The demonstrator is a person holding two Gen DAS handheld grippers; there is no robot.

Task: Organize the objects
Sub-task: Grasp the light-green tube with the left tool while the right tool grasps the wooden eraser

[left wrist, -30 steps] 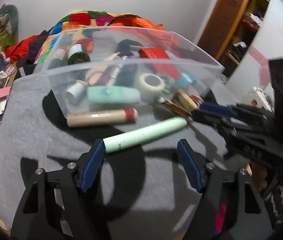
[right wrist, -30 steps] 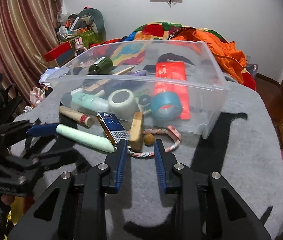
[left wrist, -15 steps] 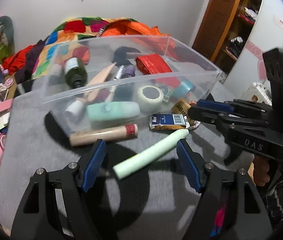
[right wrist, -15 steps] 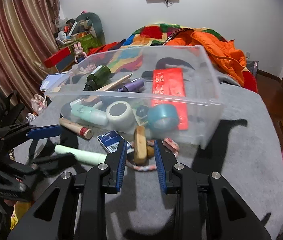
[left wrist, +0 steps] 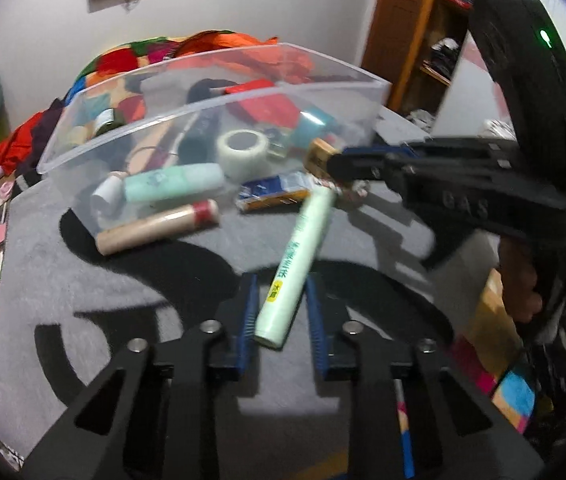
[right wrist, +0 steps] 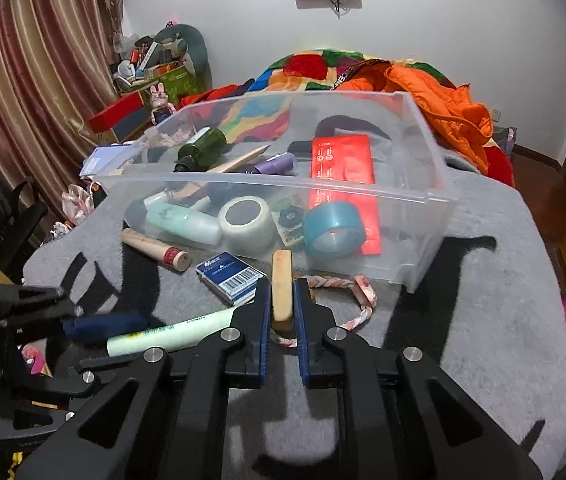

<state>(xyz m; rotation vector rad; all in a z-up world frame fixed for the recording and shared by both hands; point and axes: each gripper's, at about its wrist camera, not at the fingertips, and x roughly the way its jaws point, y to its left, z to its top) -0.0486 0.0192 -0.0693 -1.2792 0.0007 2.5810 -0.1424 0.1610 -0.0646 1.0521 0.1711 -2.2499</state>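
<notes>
A clear plastic bin (left wrist: 219,80) (right wrist: 423,196) sits on a grey mat and holds tape rolls, bottles and a red packet. My left gripper (left wrist: 279,312) has its pads on either side of a pale green tube (left wrist: 299,256), which also shows in the right wrist view (right wrist: 171,332); a small gap shows on each side. My right gripper (right wrist: 282,312) is shut on a tan wooden block (right wrist: 282,284) that stands upright between its pads. A braided rope (right wrist: 347,284) lies under the block.
A blue Max staples box (right wrist: 231,278) (left wrist: 275,192) and a tan cylinder with a red band (left wrist: 159,228) (right wrist: 155,248) lie on the grey mat (right wrist: 483,320) in front of the bin. A bed with colourful blankets (right wrist: 363,68) is behind.
My left gripper has moved onto the green tube and closed from wide open to narrow around it. My right gripper has moved forward and closed on the wooden block.
</notes>
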